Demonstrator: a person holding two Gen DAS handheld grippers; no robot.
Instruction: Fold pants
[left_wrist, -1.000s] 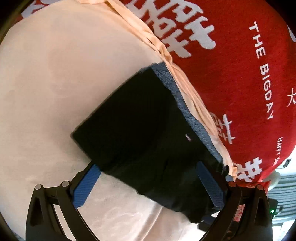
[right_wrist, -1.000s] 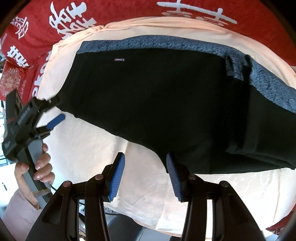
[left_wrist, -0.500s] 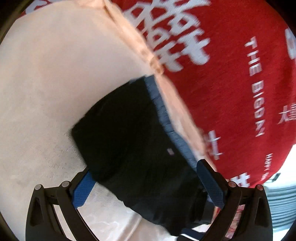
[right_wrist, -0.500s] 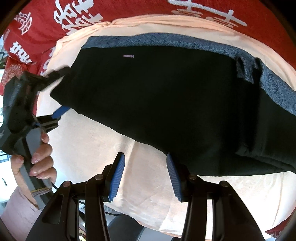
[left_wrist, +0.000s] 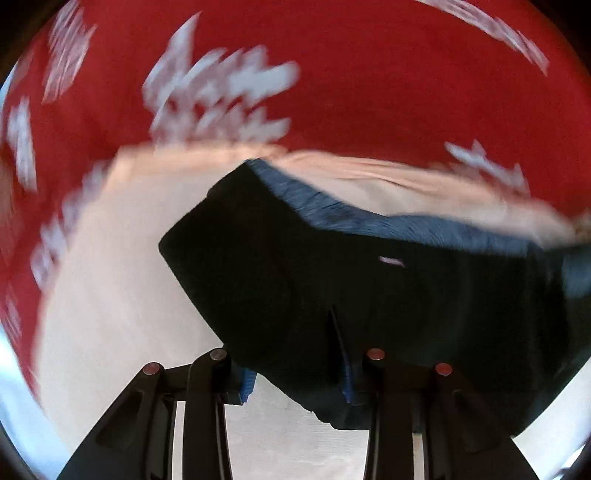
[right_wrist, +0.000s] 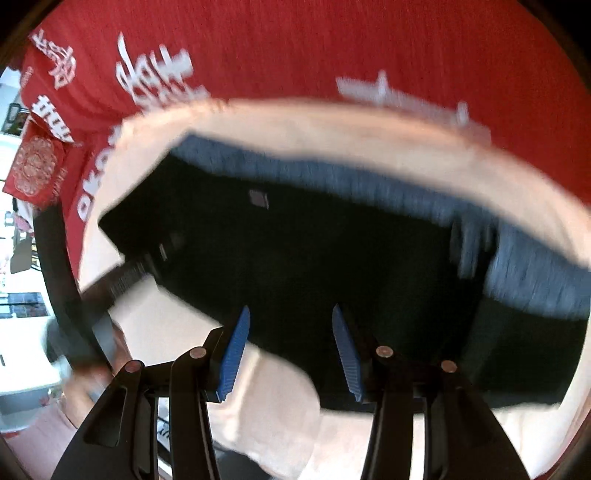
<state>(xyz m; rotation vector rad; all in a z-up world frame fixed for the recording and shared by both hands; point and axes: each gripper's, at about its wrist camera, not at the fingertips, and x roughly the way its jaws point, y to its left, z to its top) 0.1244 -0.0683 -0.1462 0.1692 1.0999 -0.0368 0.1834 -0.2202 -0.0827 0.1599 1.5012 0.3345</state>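
The black pants (left_wrist: 351, 280) with a blue-grey waistband (left_wrist: 362, 218) lie folded on a peach cloth (left_wrist: 122, 280). My left gripper (left_wrist: 295, 373) straddles the near edge of the pants, one blue pad under the fabric and one above; the jaws have a gap with cloth between them. In the right wrist view the pants (right_wrist: 314, 251) fill the middle. My right gripper (right_wrist: 291, 350) is open with its blue pads over the near edge of the pants. The left gripper (right_wrist: 122, 273) shows blurred at the pants' left corner.
A red cloth with white lettering (left_wrist: 332, 74) covers the surface beyond the peach cloth and shows in the right wrist view (right_wrist: 295, 48). The person's hand (right_wrist: 85, 369) is at the lower left. Both views are motion-blurred.
The left gripper has narrowed its jaws and swung around onto the near edge of the pants. The right gripper has moved forward over the pants' edge, still open.
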